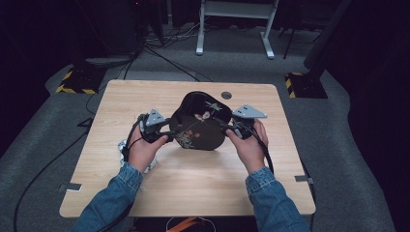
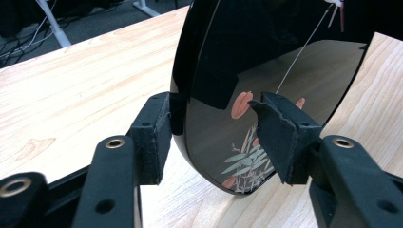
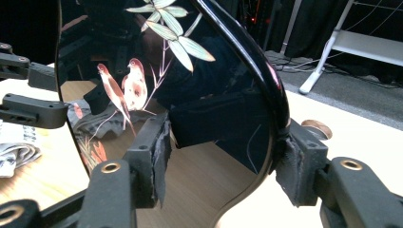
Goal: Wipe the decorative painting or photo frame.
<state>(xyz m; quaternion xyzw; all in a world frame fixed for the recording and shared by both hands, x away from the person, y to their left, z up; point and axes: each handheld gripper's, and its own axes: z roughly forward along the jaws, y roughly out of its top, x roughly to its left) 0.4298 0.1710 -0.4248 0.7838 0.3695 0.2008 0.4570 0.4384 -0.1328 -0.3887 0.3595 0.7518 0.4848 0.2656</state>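
A black lacquer tray (image 1: pixel 200 123) painted with birds, leaves and red flowers stands tilted on its lower edge at the middle of the wooden table (image 1: pixel 193 188). My left gripper (image 1: pixel 169 133) comes at its left rim. In the left gripper view the jaws (image 2: pixel 211 137) straddle the tray (image 2: pixel 266 47), one pad on the outer rim and the other against the glossy face. My right gripper (image 1: pixel 225 128) is at the right rim. In the right gripper view its jaws (image 3: pixel 223 156) stand wide around the tray (image 3: pixel 214 95), the inner pad apart from the face.
A crumpled white cloth (image 1: pixel 122 145) lies by the left hand, also in the right gripper view (image 3: pixel 14 152). A round cable hole (image 1: pixel 226 95) sits behind the tray. Beyond the table stand a white desk frame (image 1: pixel 237 24) and two yellow-striped floor bases (image 1: pixel 77 82).
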